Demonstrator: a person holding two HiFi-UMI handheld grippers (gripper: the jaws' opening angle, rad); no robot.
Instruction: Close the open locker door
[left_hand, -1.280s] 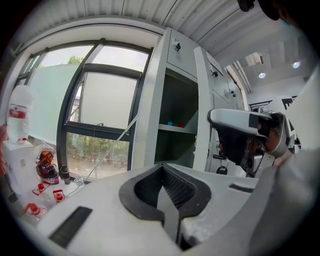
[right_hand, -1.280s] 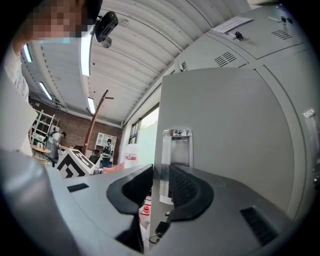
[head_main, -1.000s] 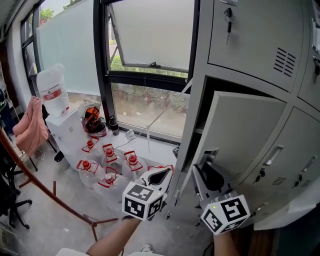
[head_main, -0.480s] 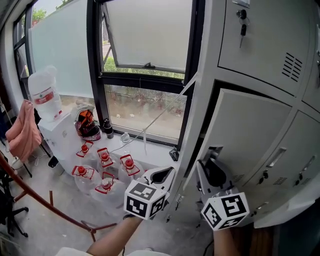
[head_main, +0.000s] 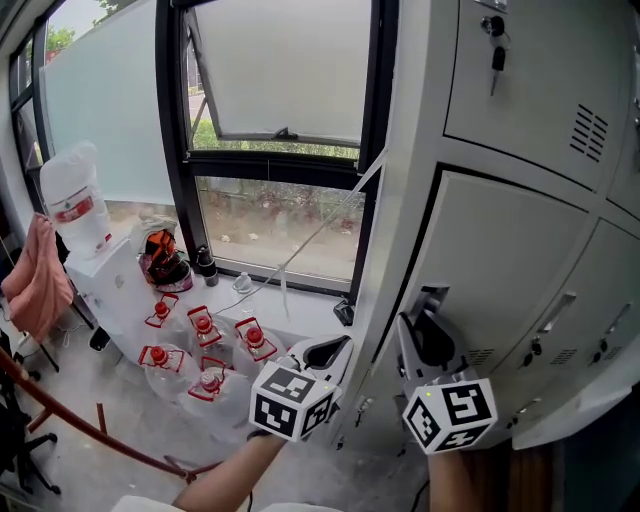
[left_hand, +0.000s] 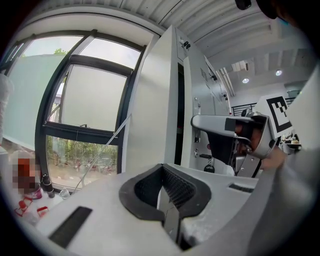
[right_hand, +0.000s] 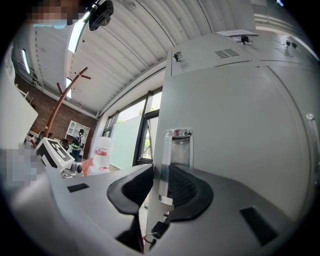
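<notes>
The grey locker door (head_main: 500, 270) stands almost flush with the locker frame (head_main: 400, 180), with only a narrow dark gap left at its left edge. My right gripper (head_main: 418, 305) is shut on that free edge. In the right gripper view the door (right_hand: 225, 125) and its clear handle (right_hand: 177, 150) run between the right gripper's (right_hand: 161, 175) two pads. My left gripper (head_main: 333, 347) hangs shut and empty just left of the locker, level with the right one. In the left gripper view the left gripper's (left_hand: 161, 172) jaws meet, and the right gripper (left_hand: 235, 135) shows at the door edge.
Several water jugs with red caps (head_main: 200, 340) stand on the floor under the window (head_main: 280, 80). A water dispenser (head_main: 70, 200) and a pink cloth (head_main: 30, 280) are at the far left. A key (head_main: 497, 50) hangs in the upper locker. More closed lockers (head_main: 590, 300) are to the right.
The door has swung from partly open to nearly closed against the frame, and the right gripper has moved with its edge. The left gripper has stayed shut beside it.
</notes>
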